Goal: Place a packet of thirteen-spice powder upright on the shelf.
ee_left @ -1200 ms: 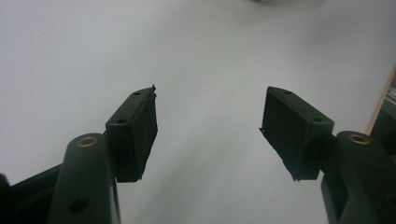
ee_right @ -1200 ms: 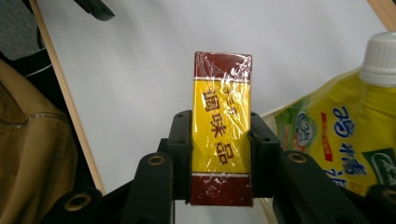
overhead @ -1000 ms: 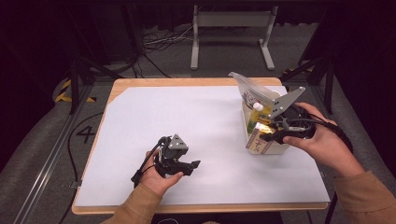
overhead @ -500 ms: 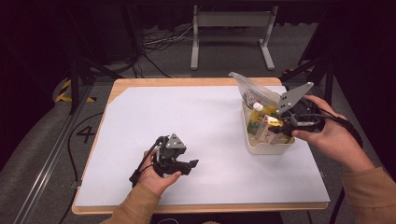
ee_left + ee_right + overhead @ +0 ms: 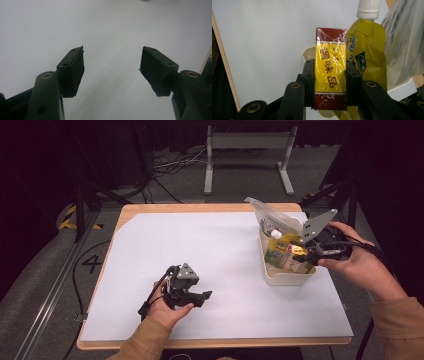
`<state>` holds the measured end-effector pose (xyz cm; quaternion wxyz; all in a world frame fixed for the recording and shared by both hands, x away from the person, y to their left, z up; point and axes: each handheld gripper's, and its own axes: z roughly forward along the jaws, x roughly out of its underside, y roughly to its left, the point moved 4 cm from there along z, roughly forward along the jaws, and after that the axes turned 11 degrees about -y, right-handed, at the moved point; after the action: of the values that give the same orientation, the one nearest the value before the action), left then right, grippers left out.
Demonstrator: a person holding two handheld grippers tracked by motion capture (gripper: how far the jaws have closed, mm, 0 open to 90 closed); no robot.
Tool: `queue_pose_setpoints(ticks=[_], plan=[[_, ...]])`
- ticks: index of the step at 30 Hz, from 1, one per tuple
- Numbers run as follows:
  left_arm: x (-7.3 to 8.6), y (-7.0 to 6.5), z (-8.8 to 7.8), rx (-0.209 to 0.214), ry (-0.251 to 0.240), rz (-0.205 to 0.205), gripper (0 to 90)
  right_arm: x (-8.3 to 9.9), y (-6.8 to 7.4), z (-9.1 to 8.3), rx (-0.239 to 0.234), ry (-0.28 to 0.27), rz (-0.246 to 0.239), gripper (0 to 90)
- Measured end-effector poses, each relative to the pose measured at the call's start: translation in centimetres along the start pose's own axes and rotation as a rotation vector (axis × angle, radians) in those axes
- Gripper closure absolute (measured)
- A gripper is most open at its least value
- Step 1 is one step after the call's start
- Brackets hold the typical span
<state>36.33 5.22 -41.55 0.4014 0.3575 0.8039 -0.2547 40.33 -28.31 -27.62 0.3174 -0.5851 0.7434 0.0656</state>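
Note:
My right gripper (image 5: pixel 330 72) is shut on a yellow and dark red box (image 5: pixel 330 62) wrapped in clear film, held upright over a white basket (image 5: pixel 308 54). In the high view the right gripper (image 5: pixel 304 254) is over the right side of that basket (image 5: pixel 285 279), with the box (image 5: pixel 296 251) in it. A yellow pouch (image 5: pixel 365 50) with a white cap stands in the basket just beside the box. My left gripper (image 5: pixel 112 67) is open with nothing between its pads, low over the white table. It sits at the front left in the high view (image 5: pixel 202 296).
A crumpled clear plastic bag (image 5: pixel 272 216) leans out of the basket's far end. The white sheet (image 5: pixel 225 240) covers the wooden tabletop. Cables and a metal stand (image 5: pixel 247 157) lie on the floor beyond the far edge.
My right hand has shifted a little to the right over the basket, the box still in its jaws. The left hand has stayed where it was.

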Motion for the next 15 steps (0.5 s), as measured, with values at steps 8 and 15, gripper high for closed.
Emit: queue_pose_setpoints(ticks=[8,15], plan=[[0.1,0.2,0.1,-0.005,0.008,-0.004,36.3,1.2,-0.9,0.6,-0.061,-0.005,0.007,68.4],[0.1,0.2,0.1,-0.004,0.008,-0.005,36.4,1.6,-1.8,0.5,-0.123,-0.022,0.01,68.4]])
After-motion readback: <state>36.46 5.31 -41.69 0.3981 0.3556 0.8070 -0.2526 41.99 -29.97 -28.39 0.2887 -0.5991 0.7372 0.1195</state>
